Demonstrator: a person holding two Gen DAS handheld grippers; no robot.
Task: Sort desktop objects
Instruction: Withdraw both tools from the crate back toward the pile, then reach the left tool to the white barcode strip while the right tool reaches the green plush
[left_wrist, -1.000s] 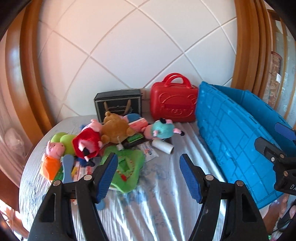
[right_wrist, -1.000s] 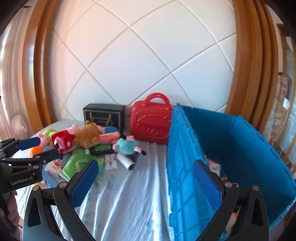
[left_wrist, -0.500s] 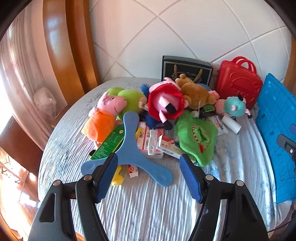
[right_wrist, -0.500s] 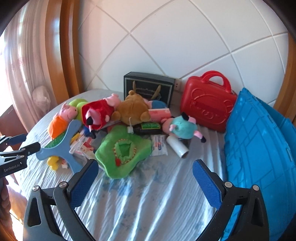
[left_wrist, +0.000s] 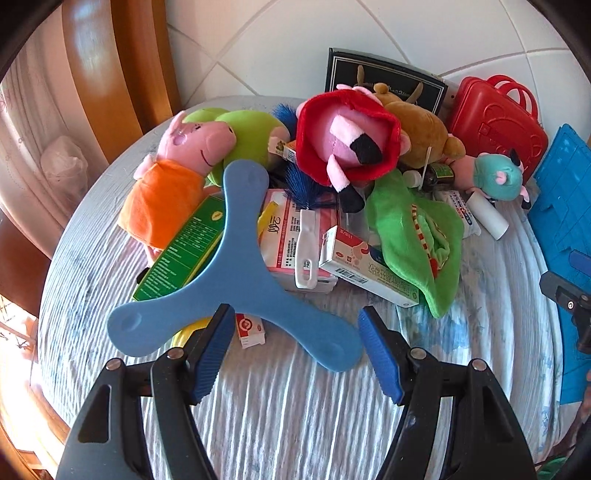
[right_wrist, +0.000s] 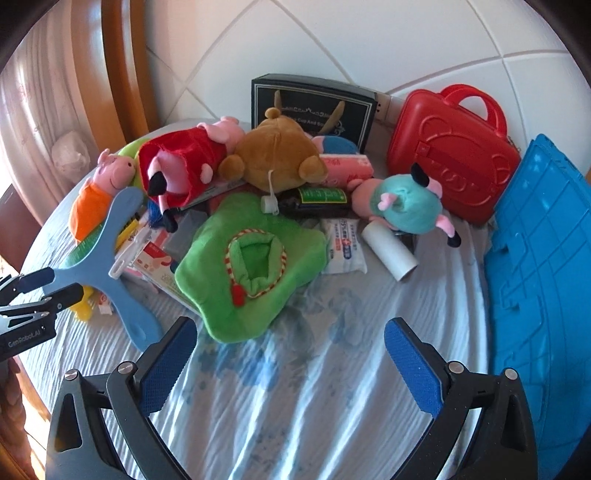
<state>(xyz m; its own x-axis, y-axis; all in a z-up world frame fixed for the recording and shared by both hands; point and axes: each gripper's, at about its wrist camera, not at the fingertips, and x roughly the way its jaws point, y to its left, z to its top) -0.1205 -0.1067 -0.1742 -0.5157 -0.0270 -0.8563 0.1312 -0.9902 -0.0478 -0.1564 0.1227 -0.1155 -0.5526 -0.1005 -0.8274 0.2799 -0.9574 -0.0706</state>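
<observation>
A heap of toys and boxes lies on the round clothed table. A blue three-armed boomerang (left_wrist: 240, 280) lies on top at the front left; it also shows in the right wrist view (right_wrist: 110, 254). My left gripper (left_wrist: 297, 332) is open, its blue fingers either side of the boomerang's near arm, just above it. My right gripper (right_wrist: 290, 345) is open and empty, just in front of a green plush (right_wrist: 251, 258). Behind lie a pig in orange (left_wrist: 173, 173), a red-dressed pig (left_wrist: 351, 144), a brown bear (right_wrist: 277, 158) and a teal plush (right_wrist: 406, 203).
A blue crate (right_wrist: 543, 280) stands at the right edge of the table. A red toy suitcase (right_wrist: 450, 151) and a black box (right_wrist: 314, 107) stand against the tiled wall. Medicine boxes (left_wrist: 365, 266), a white roll (right_wrist: 389, 254) and a green box (left_wrist: 184, 247) lie in the heap.
Both grippers have swung left, away from the blue crate, and come closer to the heap. My left gripper has moved down to the boomerang. Both stay open.
</observation>
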